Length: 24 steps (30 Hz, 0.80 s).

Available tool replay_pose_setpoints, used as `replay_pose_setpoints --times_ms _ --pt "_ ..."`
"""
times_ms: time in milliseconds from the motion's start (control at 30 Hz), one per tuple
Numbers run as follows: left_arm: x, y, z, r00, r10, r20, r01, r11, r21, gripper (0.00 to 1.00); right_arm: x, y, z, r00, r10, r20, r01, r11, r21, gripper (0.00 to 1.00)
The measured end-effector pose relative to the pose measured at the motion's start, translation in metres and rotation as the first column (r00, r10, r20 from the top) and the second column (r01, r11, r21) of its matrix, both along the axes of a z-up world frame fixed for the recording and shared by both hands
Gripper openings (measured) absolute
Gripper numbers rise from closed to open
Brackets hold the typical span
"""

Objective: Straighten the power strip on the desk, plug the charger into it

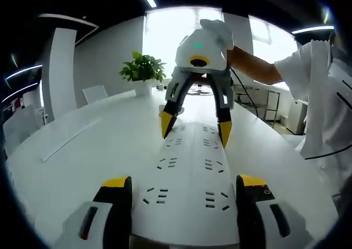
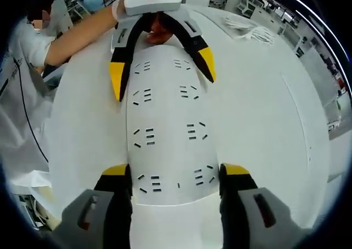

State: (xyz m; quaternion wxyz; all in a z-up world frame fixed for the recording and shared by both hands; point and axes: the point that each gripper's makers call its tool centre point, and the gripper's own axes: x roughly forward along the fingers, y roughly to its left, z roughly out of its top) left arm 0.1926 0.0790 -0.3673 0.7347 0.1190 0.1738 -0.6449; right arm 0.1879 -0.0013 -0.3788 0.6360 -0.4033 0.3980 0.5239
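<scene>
Left tongs point(image 1: 184, 186) stand spread wide, one yellow-tipped jaw on each side of the near end of the white power strip point(image 1: 190, 166), which lies flat on the white counter point(image 1: 93, 150). Whether the jaws press its sides I cannot tell. Right tongs point(image 2: 176, 175) straddle the strip's opposite end the same way, also spread, contact unclear. Each view catches the other tongs at the strip's far end. The left gripper view adds a potted plant point(image 1: 143, 70) far back by a bright window and a person's white sleeve point(image 1: 316, 67). The right gripper view adds a bundle of white cable point(image 2: 250, 29), well apart from the strip.
</scene>
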Motion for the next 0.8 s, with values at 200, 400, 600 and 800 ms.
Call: replay_pose_setpoints --times_ms 200,400,600,800 --pt "-0.0006 -0.0002 0.0 1.0 0.001 0.001 -0.001 1.0 -0.002 0.78 0.0014 0.0007 -0.0002 1.0 -0.021 0.001 0.021 0.999 0.025 0.64" --pt "-0.0006 -0.0003 0.0002 1.0 0.002 0.001 -0.002 1.0 -0.007 0.78 0.0019 0.002 -0.0001 0.999 -0.037 0.0 0.037 0.999 0.036 0.65" --pt "0.0003 -0.0002 0.0003 1.0 0.002 0.002 -0.002 1.0 -0.009 0.78 0.0036 0.0077 -0.0006 0.997 -0.075 -0.01 0.076 0.982 0.175 0.69" --pt "0.0006 -0.0002 0.0 1.0 0.002 0.002 -0.002 1.0 -0.004 0.78 0.0045 0.0071 -0.0013 0.995 -0.101 -0.002 0.099 0.964 0.246 0.72"
